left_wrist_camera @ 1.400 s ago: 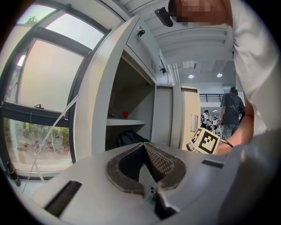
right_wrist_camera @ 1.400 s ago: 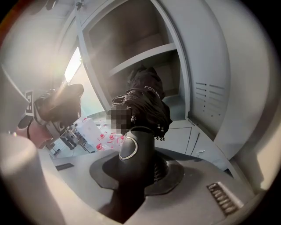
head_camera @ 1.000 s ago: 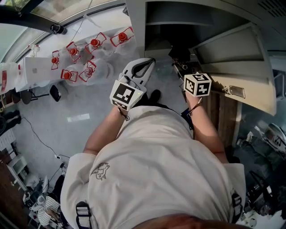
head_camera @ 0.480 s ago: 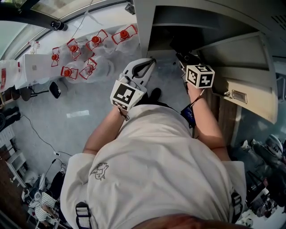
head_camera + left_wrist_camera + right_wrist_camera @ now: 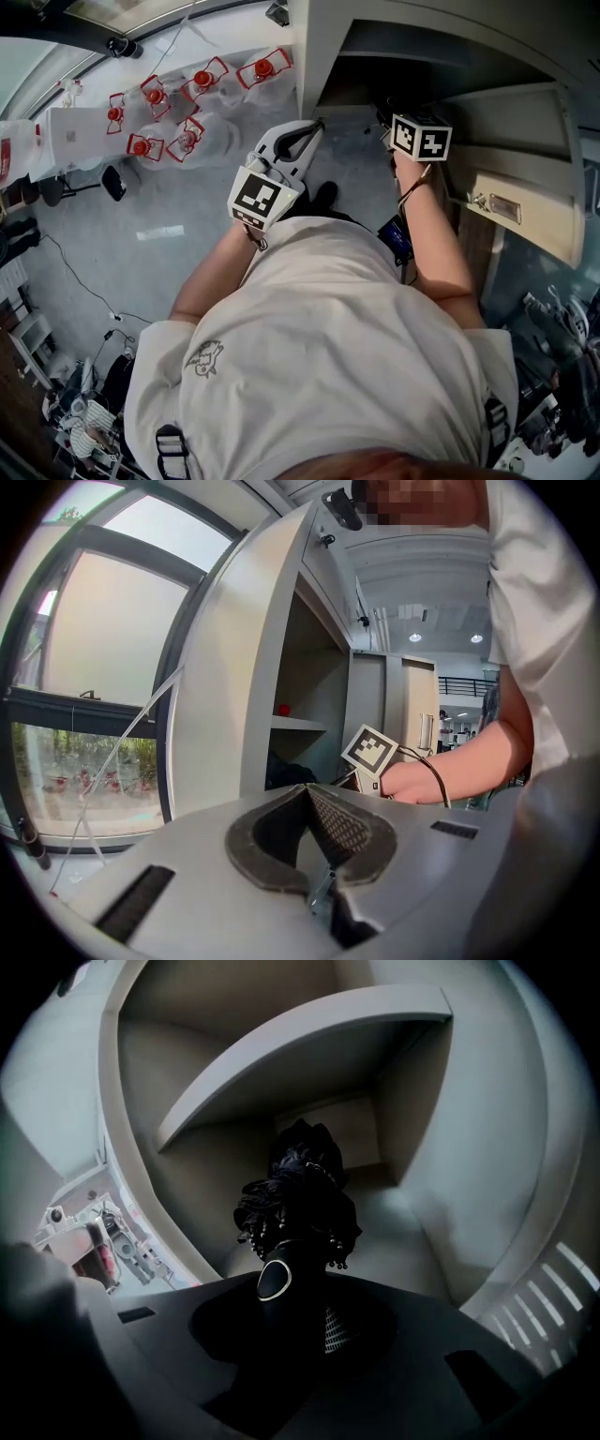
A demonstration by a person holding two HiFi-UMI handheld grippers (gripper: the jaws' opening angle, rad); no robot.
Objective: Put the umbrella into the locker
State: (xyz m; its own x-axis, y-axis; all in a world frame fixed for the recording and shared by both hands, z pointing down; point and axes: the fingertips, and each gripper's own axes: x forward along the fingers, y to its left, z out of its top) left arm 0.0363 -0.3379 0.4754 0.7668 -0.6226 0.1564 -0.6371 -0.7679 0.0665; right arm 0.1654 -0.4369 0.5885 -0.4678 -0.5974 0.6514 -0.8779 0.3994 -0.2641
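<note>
In the right gripper view, the umbrella (image 5: 298, 1204) stands mid-frame between my right gripper's (image 5: 300, 1321) opening jaws, inside the locker (image 5: 487, 1147) and under its shelf (image 5: 309, 1044). In the head view, my left gripper (image 5: 305, 136) sits centre, outside the locker, with bottles (image 5: 202, 80) at upper left.

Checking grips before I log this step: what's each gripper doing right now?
Left gripper: closed, empty.
Right gripper: holding the umbrella, jaws opening.

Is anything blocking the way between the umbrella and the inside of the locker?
Nothing visible. The umbrella, its handle between the opening jaws of the right gripper, is already inside the locker, under the shelf; the door stands open.
</note>
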